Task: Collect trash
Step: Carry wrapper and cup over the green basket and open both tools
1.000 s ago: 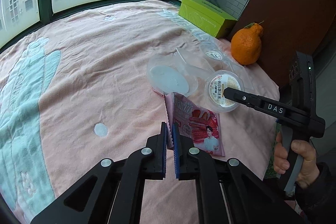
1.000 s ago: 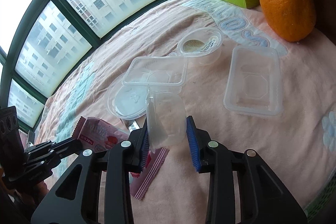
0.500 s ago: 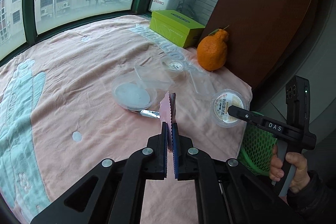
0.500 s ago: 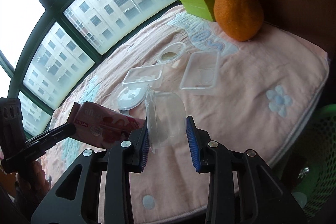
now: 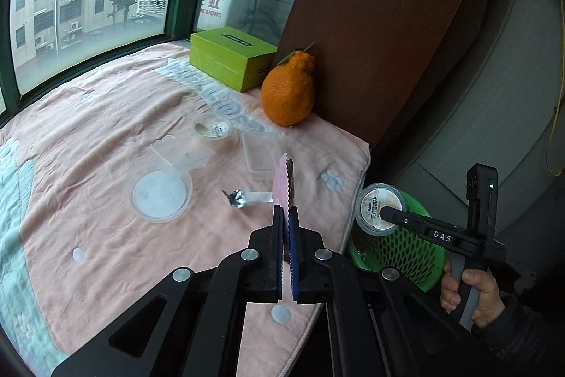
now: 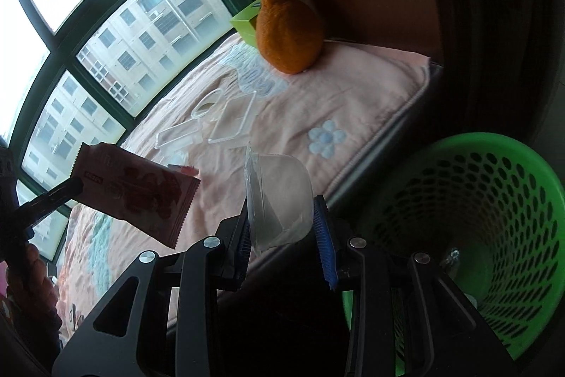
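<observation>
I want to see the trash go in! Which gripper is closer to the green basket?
Right. The right gripper, holding a cup, is over the basket; the left gripper, holding a wrapper, is over the blanket.

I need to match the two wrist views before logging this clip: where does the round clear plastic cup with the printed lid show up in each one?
Left wrist view: the round clear plastic cup with the printed lid sits right of centre, over the green mesh basket.
Right wrist view: the cup is at bottom centre, clamped side-on between the right gripper jaws.
Shared landmark: the bumpy orange citrus fruit on the pink blanket.
</observation>
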Tool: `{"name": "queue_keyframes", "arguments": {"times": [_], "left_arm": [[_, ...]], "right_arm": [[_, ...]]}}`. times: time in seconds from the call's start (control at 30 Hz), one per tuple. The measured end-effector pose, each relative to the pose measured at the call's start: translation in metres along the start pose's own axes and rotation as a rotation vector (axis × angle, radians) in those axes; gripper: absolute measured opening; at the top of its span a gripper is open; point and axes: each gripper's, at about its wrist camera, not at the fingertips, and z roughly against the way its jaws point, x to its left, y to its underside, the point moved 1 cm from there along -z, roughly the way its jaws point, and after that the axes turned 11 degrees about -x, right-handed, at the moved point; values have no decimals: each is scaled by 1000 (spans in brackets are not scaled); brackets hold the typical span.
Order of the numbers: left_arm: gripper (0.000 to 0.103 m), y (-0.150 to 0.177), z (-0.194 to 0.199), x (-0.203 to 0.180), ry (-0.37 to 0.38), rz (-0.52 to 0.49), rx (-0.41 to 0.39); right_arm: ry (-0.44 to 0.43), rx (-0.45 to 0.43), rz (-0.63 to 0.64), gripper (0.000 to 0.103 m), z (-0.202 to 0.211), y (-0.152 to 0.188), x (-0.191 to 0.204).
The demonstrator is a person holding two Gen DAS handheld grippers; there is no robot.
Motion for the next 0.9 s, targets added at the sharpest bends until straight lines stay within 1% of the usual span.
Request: {"name": "queue_keyframes", "arguments": {"times": [0.17, 0.37, 0.47, 0.67, 0.7, 0.8, 0.9], "left_arm": [[3, -2, -16, -27, 60, -19, 20], [3, 2, -43, -69, 143, -47, 58], [3, 7, -57, -91, 178, -66, 83], [3, 23, -82, -125, 224, -96, 140], [3, 26, -87, -128, 228, -98, 151], [3, 36, -101, -139, 233, -110, 189], [3, 45, -113, -147, 237, -121, 213]], "right_arm": [[55, -21, -35, 33, 22, 4, -31], [140, -16, -66, 34, 46, 14, -68], [195, -9, -71, 34, 57, 19, -85], [263, 17, -84, 35, 67, 31, -109], [264, 20, -92, 37, 69, 33, -112], [271, 16, -111, 47, 75, 37, -120], [276, 5, -115, 49, 80, 39, -126]]}}
